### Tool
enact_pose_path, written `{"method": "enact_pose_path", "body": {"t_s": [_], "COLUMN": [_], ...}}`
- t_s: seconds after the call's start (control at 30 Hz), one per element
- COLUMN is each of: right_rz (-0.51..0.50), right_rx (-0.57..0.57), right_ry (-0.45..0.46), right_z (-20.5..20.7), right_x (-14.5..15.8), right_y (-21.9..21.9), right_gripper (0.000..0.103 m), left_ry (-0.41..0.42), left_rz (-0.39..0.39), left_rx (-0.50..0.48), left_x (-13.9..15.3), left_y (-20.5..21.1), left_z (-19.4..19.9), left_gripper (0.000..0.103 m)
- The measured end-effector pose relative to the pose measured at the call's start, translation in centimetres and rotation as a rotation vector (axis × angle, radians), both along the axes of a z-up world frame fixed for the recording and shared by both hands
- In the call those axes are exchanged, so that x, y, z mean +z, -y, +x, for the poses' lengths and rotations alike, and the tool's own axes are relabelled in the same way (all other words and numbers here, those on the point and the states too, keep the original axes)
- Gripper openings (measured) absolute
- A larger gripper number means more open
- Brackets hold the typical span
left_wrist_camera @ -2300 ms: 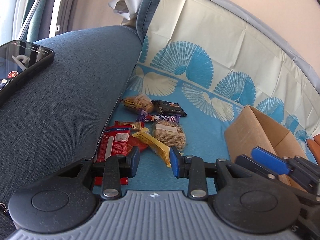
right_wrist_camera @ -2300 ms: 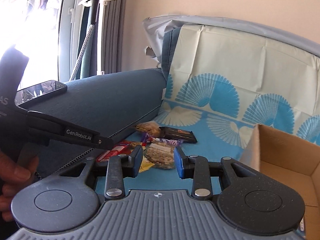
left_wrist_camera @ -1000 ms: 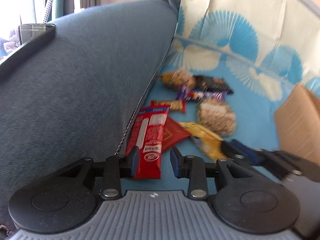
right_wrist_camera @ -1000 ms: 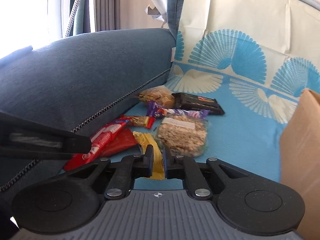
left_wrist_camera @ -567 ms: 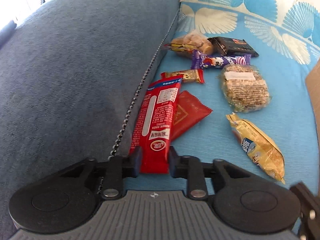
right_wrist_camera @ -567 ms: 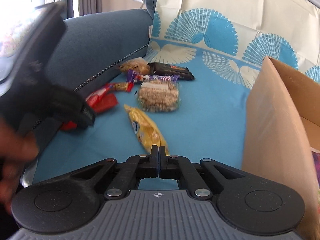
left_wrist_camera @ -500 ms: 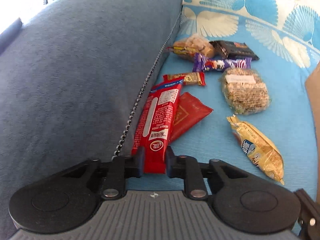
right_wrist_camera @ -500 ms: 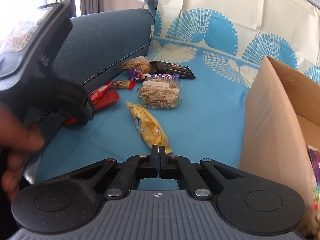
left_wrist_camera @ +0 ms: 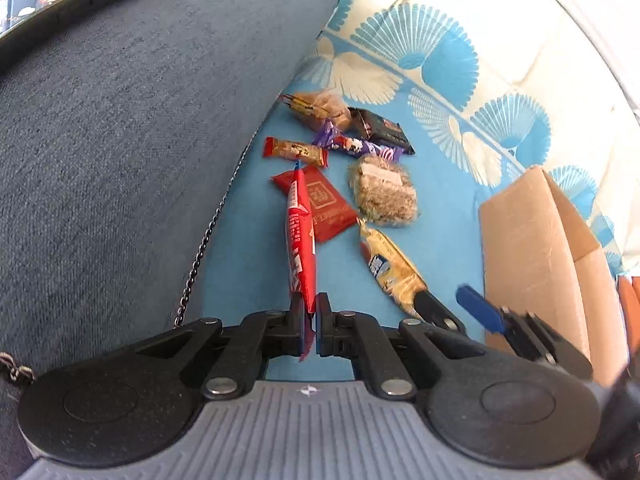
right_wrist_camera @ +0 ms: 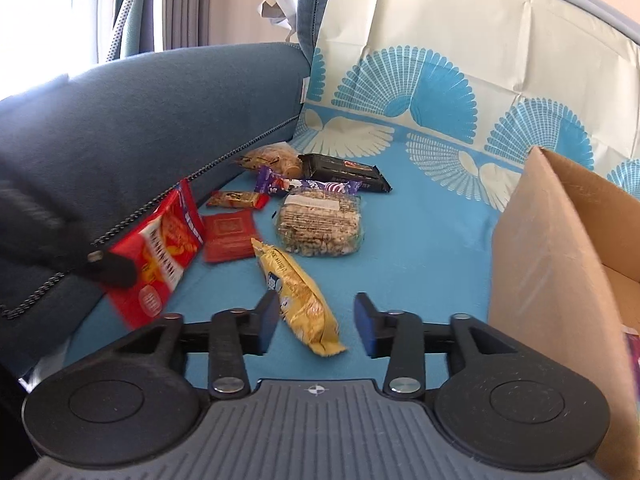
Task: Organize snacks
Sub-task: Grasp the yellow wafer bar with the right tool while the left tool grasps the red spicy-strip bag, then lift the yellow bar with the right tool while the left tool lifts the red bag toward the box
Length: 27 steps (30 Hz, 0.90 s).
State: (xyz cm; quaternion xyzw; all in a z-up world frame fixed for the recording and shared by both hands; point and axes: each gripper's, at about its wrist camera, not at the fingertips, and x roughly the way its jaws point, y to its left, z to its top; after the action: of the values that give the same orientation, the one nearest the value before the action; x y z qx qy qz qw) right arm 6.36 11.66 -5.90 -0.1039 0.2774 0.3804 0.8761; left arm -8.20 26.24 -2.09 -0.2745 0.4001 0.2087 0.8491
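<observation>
left wrist: my left gripper (left_wrist_camera: 308, 326) clenched on red packet's (left_wrist_camera: 300, 240) near end, packet stretching toward 12 o'clock; light, crinkly, floppy | right wrist: my right gripper (right_wrist_camera: 316, 330) just opened, straddling yellow packet (right_wrist_camera: 296, 292); slippery, take mid-body; cardboard box (right_wrist_camera: 560, 264) at 3 o'clock

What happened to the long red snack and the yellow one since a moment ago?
The left gripper closed on the long red packet and tipped it up off the blue cloth. The right gripper has just been opening around the yellow packet, not pinching it. The other snacks and the cardboard box stayed put.
</observation>
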Motion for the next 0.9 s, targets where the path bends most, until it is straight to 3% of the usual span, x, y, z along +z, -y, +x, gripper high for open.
{"method": "enact_pose_path", "body": {"t_s": [0.23,0.27,0.37,0.47,0.67,0.8,0.9], "right_rz": [-0.051,-0.065,-0.069,-0.059,-0.029,-0.035,-0.046], "right_rx": [0.042,0.046,0.057,0.053,0.059,0.060,0.052], "right_ry": [-0.044,-0.051,-0.053,-0.038,-0.035,-0.056,-0.073], "right_z": [1.6,1.7,1.6,1.2,-0.5,-3.0,-4.7], "right_x": [-1.4,-1.6,-1.7,-1.0,1.7,2.3,2.0], "right_y": [-2.4,-2.5,-2.3,-1.6,1.8,4.9,6.7], "right_gripper": [0.046,0.035,0.015,0.008,0.006,0.006,0.006], "left_ry": [-0.060,-0.066,-0.076,-0.087,-0.037,0.025,0.034], "left_rz": [0.026,0.035,0.064,0.083,0.054,-0.036,-0.155], "left_rx": [0.011,0.014,0.049,0.062,0.034,-0.021,-0.131], "left_x": [-0.3,-0.3,-0.6,-0.6,-0.3,-0.3,-0.7], "left_y": [0.4,0.4,0.2,0.3,0.0,-0.4,-0.4], "left_z": [1.4,1.5,1.9,2.0,1.4,0.7,0.9], "left_gripper": [0.012,0.012,0.012,0.012,0.008,0.008,0.008]}}
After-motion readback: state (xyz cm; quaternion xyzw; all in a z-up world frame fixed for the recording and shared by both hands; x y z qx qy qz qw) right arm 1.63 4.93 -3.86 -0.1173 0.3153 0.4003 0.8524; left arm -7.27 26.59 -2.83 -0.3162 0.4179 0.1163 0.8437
